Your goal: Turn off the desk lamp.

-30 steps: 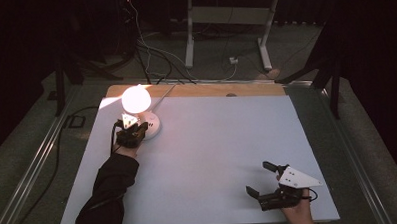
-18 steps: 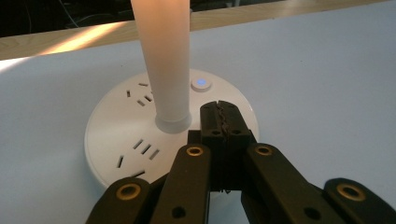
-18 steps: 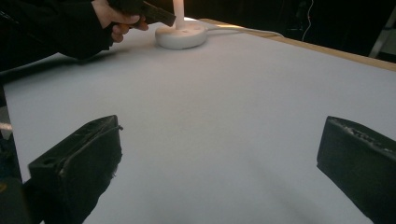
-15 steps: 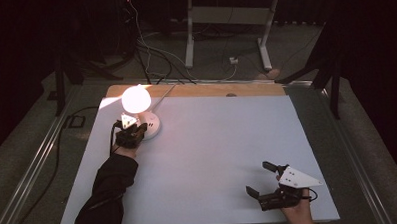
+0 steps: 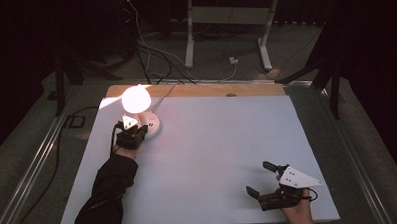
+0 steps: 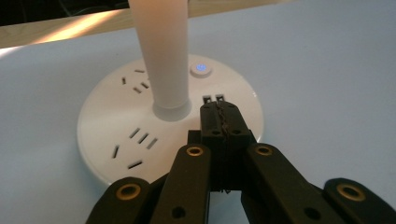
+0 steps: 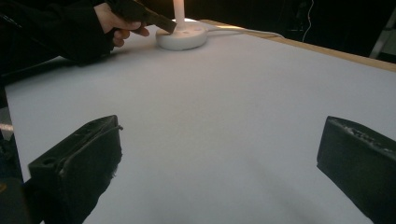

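Note:
A lit white lamp [image 5: 136, 98] stands at the table's far left on a round white base [image 6: 121, 126] with socket slots and a small button glowing blue [image 6: 201, 68]. My left gripper [image 6: 219, 114] is shut with nothing between its jaws, its tips resting over the base beside the lamp stem [image 6: 164, 56], just short of the button. In the high view the left gripper [image 5: 137, 130] sits at the base's near edge. My right gripper [image 5: 263, 179] stands open and empty near the table's front right, its jaws wide apart over the bare white table [image 7: 224, 107].
A white cable [image 5: 162, 93] runs from the lamp base off the table's far edge. A wooden strip [image 5: 211, 90] borders the far side. Beyond it are floor cables and a metal stand [image 5: 228, 21]. The room around the table is dark.

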`<state>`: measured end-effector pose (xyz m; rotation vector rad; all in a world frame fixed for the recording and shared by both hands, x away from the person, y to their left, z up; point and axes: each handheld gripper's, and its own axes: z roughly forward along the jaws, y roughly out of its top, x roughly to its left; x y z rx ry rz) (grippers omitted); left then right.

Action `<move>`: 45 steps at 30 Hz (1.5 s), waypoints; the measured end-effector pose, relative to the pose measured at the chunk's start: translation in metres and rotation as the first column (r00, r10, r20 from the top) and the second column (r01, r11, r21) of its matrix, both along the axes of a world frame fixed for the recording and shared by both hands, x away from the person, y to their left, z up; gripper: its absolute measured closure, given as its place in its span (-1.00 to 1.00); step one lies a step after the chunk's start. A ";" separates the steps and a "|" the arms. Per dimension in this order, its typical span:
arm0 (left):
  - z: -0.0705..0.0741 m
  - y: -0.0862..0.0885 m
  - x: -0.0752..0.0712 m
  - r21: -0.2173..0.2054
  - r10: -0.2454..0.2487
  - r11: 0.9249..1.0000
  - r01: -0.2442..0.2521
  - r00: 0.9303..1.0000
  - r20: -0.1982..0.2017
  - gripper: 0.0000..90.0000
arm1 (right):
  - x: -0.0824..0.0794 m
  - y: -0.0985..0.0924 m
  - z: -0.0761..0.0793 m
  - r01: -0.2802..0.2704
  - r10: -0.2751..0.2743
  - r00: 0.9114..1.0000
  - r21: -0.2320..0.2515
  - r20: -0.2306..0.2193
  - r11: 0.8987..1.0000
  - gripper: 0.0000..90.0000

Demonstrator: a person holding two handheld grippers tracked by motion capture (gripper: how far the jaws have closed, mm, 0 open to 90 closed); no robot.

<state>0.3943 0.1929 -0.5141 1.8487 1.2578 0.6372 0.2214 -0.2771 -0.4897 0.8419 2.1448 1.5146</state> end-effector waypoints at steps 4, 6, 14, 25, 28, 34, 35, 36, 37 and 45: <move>0.000 0.000 0.000 0.018 -0.005 1.000 0.005 1.000 0.002 1.00 | 0.000 0.000 0.000 -0.001 0.001 1.000 0.000 -0.001 1.000 -1.00; 0.000 -0.001 0.000 0.024 -0.008 1.000 0.008 1.000 0.002 1.00 | 0.000 0.000 0.000 -0.001 0.001 1.000 0.000 -0.001 1.000 -1.00; 0.000 -0.004 0.001 0.054 0.006 0.999 -0.007 1.000 0.010 1.00 | 0.000 0.001 0.000 -0.004 0.004 1.000 -0.005 -0.002 1.000 -1.00; 0.017 -0.006 -0.003 -0.003 -0.017 1.000 0.017 0.999 0.044 1.00 | -0.001 0.001 0.000 -0.003 0.003 1.000 -0.004 0.000 1.000 -1.00; 0.019 -0.005 -0.003 -0.008 -0.014 1.000 0.014 0.999 0.048 1.00 | -0.001 0.001 0.000 -0.003 0.003 1.000 -0.003 0.000 1.000 -1.00; 0.020 -0.002 -0.003 -0.013 -0.007 1.000 0.007 0.999 0.053 1.00 | 0.000 0.001 0.000 -0.003 0.003 1.000 -0.002 -0.002 1.000 -1.00; 0.020 -0.001 -0.003 -0.014 -0.005 1.000 0.006 0.999 0.052 1.00 | 0.000 0.001 0.000 -0.003 0.003 1.000 -0.002 -0.003 1.000 -1.00; 0.019 -0.001 -0.002 -0.014 -0.005 1.000 0.005 0.999 0.049 1.00 | 0.000 0.001 0.000 -0.003 0.003 1.000 -0.003 -0.002 1.000 -1.00; 0.018 -0.001 -0.002 -0.014 -0.003 1.000 0.004 0.999 0.050 1.00 | 0.000 0.001 0.000 -0.003 0.003 1.000 -0.003 -0.002 1.000 -1.00; 0.015 0.002 -0.002 -0.020 0.005 1.000 -0.004 0.999 0.045 1.00 | 0.000 0.001 -0.001 -0.003 0.003 1.000 -0.004 -0.003 1.000 -1.00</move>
